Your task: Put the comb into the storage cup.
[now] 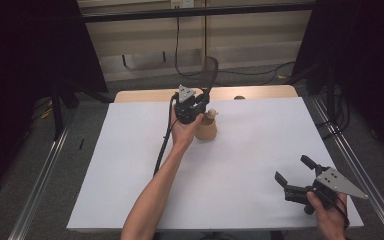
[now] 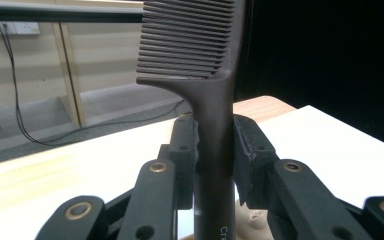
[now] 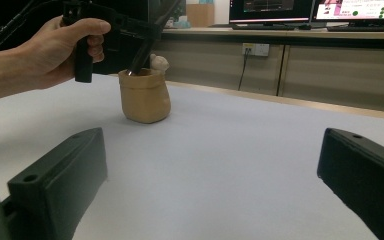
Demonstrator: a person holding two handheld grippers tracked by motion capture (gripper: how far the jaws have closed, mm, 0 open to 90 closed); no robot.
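Your left gripper [image 2: 215, 150] had its jaws closed on the handle of the dark comb [image 2: 200, 55], both pads pressing the shaft while the teeth rose above them. The comb's lower end reached down into the tan pot [image 3: 145, 95], which stood on the white table [image 1: 240, 150] directly below that gripper, a small pale figure [image 3: 158, 62] at its rim. Your right gripper [image 3: 210, 175] held nothing; its jaws stood wide apart, pointing across the table toward the pot, well apart from it.

The comb's [image 2: 215, 125] lower end is hidden inside the pot [image 3: 145, 96].
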